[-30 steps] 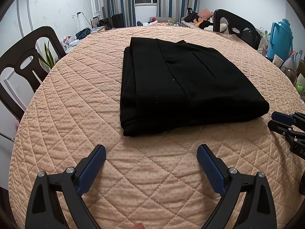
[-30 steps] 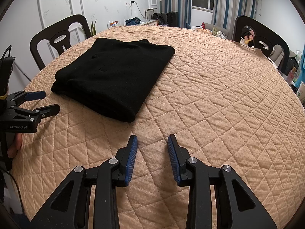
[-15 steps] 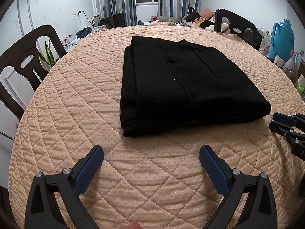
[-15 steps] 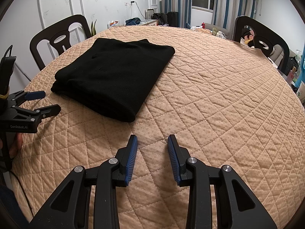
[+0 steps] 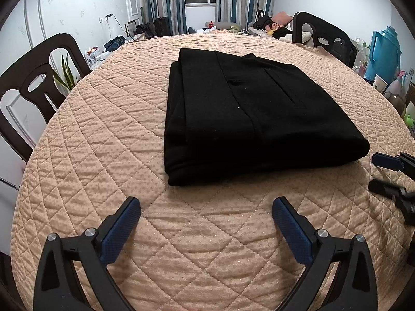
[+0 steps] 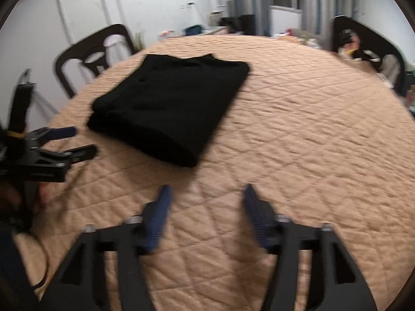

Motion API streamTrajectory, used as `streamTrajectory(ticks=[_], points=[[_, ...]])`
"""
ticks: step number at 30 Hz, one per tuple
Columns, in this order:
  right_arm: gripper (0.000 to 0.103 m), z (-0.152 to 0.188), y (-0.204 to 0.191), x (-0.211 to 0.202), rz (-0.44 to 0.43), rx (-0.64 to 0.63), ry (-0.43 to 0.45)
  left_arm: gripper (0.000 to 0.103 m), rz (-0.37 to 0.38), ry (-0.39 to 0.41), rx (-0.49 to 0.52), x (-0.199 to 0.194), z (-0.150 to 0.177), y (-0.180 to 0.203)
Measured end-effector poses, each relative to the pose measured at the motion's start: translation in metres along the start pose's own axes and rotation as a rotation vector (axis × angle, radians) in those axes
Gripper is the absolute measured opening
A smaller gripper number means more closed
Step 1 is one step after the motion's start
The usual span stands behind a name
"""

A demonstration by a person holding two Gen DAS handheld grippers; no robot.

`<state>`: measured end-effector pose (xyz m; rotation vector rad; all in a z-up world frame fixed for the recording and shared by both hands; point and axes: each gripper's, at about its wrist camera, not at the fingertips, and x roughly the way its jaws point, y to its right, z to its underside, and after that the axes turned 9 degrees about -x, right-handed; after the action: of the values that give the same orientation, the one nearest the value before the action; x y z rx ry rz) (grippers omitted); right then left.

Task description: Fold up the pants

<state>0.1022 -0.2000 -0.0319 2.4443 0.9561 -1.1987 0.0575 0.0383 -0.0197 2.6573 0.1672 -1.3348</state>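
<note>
The black pants (image 5: 249,119) lie folded into a flat rectangle on the peach quilted table cover (image 5: 103,134). They also show in the right wrist view (image 6: 168,108), which is motion-blurred. My left gripper (image 5: 206,207) is open and empty, just short of the near edge of the pants. My right gripper (image 6: 206,194) is open and empty, above the cover to the right of the pants. Each gripper shows at the edge of the other's view: the right one (image 5: 381,172) and the left one (image 6: 77,141).
Dark wooden chairs stand around the table at the left (image 5: 33,83) and the far right (image 5: 321,36). A blue jug (image 5: 385,51) and small items sit beyond the table's right edge. The cover (image 6: 311,129) stretches bare to the right of the pants.
My right gripper has opened wide and pulled back and swung, blurring its view. My left gripper has drawn back slightly and stays open. The pants have not moved.
</note>
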Motion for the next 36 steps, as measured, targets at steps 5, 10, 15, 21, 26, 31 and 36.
streamTrajectory(ticks=[5,10,15,21,26,31,36], points=[[0.078,-0.004,-0.025,0.009,0.103,-0.117,-0.052,0.103,-0.006,0.002,0.004,0.0,0.0,-0.001],[0.078,-0.003,-0.019,0.007,0.072,-0.089,-0.041,0.103,-0.005,0.003,0.002,0.0,-0.001,0.0],[0.079,-0.003,-0.02,0.008,0.087,-0.101,-0.047,0.103,0.001,0.002,-0.003,-0.001,-0.001,-0.003],[0.079,-0.002,-0.02,0.007,0.093,-0.106,-0.049,0.103,0.0,0.002,-0.002,-0.002,-0.001,-0.006],[0.079,-0.002,-0.02,0.008,0.092,-0.106,-0.049,0.103,-0.001,0.002,-0.001,-0.002,-0.001,-0.005],[0.079,-0.002,-0.02,0.008,0.092,-0.106,-0.049,0.103,0.0,0.002,-0.001,-0.002,0.0,-0.005],[0.079,-0.002,-0.02,0.008,0.093,-0.106,-0.049,0.103,0.0,0.002,-0.002,-0.002,-0.001,-0.005]])
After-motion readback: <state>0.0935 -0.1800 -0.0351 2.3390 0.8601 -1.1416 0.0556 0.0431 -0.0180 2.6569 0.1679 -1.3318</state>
